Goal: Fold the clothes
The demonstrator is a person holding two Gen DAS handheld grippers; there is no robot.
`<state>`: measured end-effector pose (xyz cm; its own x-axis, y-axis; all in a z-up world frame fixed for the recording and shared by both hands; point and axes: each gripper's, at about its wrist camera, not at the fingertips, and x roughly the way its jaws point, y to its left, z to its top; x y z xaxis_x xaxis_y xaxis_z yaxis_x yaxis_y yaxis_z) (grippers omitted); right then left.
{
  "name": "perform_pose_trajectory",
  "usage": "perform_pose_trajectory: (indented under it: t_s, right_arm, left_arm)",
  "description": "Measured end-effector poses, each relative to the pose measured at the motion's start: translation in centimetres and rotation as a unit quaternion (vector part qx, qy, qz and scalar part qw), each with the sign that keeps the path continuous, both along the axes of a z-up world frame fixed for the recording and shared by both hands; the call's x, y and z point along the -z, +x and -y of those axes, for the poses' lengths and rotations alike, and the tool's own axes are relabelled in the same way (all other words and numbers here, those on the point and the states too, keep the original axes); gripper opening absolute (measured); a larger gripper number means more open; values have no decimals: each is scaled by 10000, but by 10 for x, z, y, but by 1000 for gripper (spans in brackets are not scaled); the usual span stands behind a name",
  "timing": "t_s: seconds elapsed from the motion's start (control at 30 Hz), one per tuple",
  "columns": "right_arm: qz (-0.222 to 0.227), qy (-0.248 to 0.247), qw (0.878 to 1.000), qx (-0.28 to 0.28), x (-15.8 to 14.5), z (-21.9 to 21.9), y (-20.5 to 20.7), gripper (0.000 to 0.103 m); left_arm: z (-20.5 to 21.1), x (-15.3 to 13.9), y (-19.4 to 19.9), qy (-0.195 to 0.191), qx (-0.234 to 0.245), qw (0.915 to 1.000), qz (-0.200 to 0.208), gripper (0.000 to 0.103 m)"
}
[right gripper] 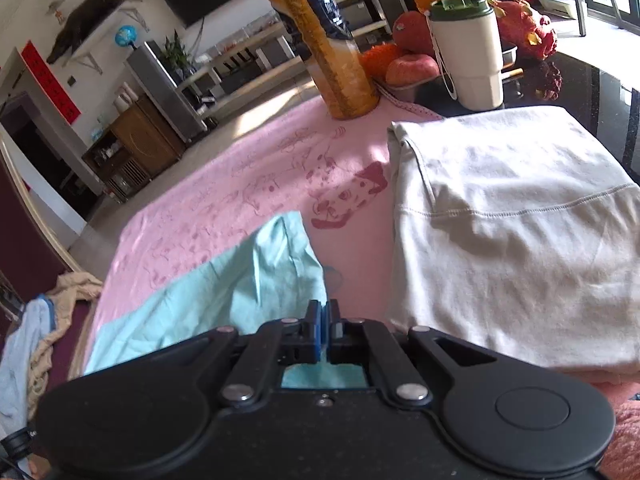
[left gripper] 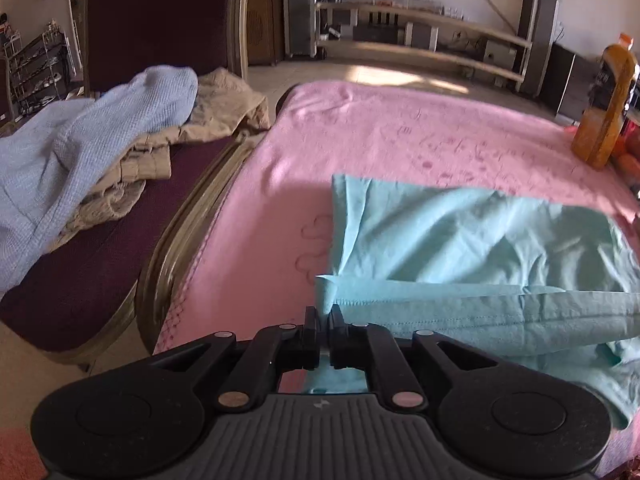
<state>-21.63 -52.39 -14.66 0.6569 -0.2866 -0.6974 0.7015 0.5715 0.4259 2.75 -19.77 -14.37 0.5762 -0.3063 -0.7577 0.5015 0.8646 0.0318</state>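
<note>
A teal garment (left gripper: 472, 248) lies partly folded on the pink cloth (left gripper: 360, 140) that covers the table. My left gripper (left gripper: 324, 316) is shut on its near left corner, which sticks up between the jaws. In the right wrist view the same teal garment (right gripper: 248, 280) runs to the left, and my right gripper (right gripper: 324, 312) is shut on its near edge. A folded white garment (right gripper: 512, 232) lies just right of the right gripper on the pink cloth (right gripper: 224, 184).
A dark purple chair (left gripper: 100, 248) at the left holds a light blue garment (left gripper: 80, 148) and a beige one (left gripper: 224, 108). An orange juice bottle (right gripper: 324, 40), a white cup (right gripper: 468, 56) and fruit (right gripper: 408, 52) stand at the table's far edge.
</note>
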Motion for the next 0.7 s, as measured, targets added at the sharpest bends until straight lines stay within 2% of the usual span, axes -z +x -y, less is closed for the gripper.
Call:
perform_pose_trajectory:
  t_s: [0.07, 0.17, 0.23, 0.33, 0.43, 0.5, 0.57, 0.63, 0.7]
  right_arm:
    - [-220, 105, 9997, 44, 8, 3, -1, 9]
    - [-32, -2, 9998, 189, 2, 4, -10, 9]
    - [171, 150, 9997, -51, 0, 3, -3, 12]
    - [439, 384, 9973, -448, -1, 2, 10, 12]
    - [-3, 508, 9918, -1176, 9, -10, 51, 13]
    - [-485, 346, 9905, -1241, 20, -12, 74, 13]
    - [-839, 225, 9895, -1157, 30, -12, 89, 13]
    - [-988, 245, 9894, -1034, 37, -8, 95, 13]
    - [-988, 423, 9887, -1045, 38, -5, 93, 13]
  left_arm:
    - [-8, 0, -5, 99, -174, 9998, -60, 16]
    - [-21, -19, -16, -95, -347, 9988, 323, 16]
    - [-20, -33, -20, -327, -195, 9977, 565, 15]
    - [5, -40, -18, -546, 544, 9961, 426, 20]
    - [44, -21, -11, -259, 1052, 9940, 144, 22]
    - [72, 1, -2, 63, 1269, 9919, -84, 22]
    - [86, 14, 1, 304, 1426, 9893, -45, 22]
    - [99, 28, 3, 541, 1580, 9860, 5, 21]
    - [100, 29, -1, 724, 1731, 9822, -4, 20]
